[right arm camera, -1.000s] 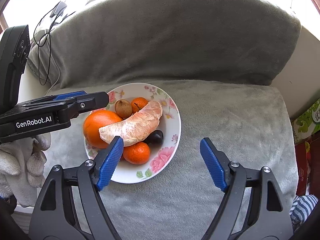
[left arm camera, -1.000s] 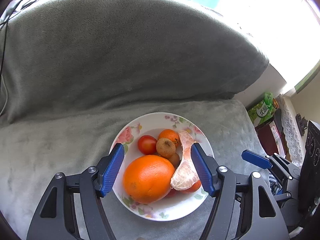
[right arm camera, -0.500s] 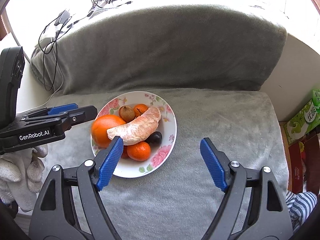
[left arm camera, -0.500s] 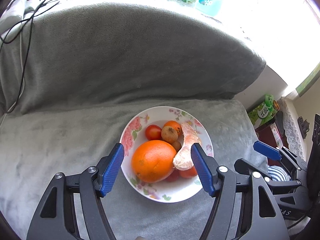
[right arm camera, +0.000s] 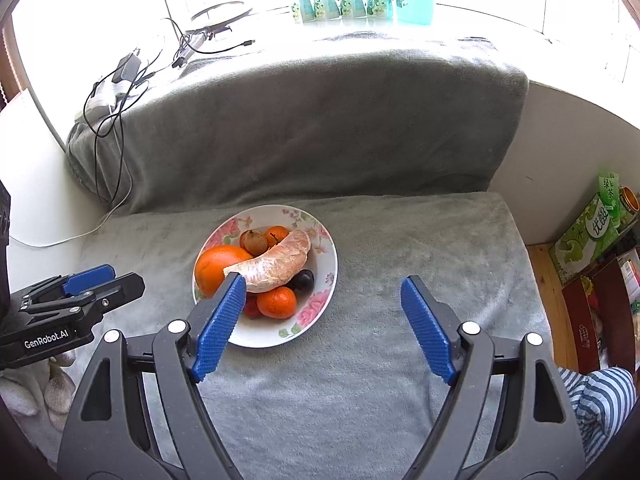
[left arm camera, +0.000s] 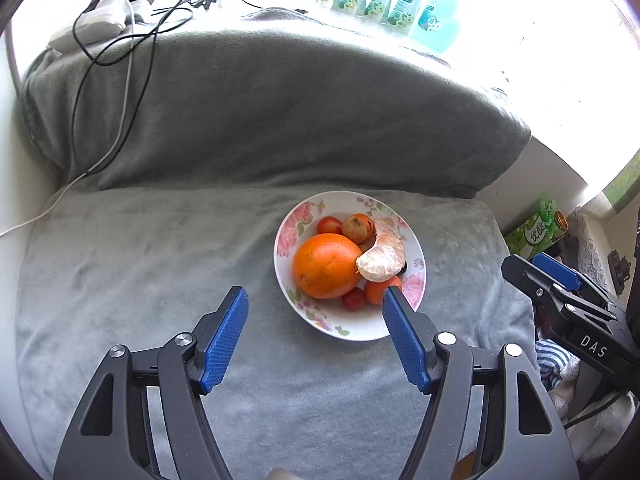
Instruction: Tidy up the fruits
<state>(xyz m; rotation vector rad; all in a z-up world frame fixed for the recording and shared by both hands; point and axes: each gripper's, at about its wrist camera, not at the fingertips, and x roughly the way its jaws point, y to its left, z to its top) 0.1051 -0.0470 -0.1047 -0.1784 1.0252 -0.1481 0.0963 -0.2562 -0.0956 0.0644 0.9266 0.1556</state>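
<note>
Both sets of jaws stand wide apart and hold nothing: the left gripper [left arm camera: 314, 312] and the right gripper [right arm camera: 322, 306] hang over the grey blanket [left arm camera: 140, 264], short of the floral bowl [right arm camera: 316, 316]. Inside the bowl lie a large orange [left arm camera: 326, 266], a peeled pomelo segment [right arm camera: 276, 266] leaning across it, two mandarins, a brown fruit [right arm camera: 255, 241], a dark plum [right arm camera: 303, 280] and small red tomatoes [left arm camera: 329, 225].

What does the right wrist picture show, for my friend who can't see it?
A flowered bowl of fruit sits on a grey blanket: a big orange, a peeled pomelo slice, small tangerines, a brown fruit and a dark plum. The right gripper is in front, jaws open and empty. The left gripper shows at the left edge.
</note>
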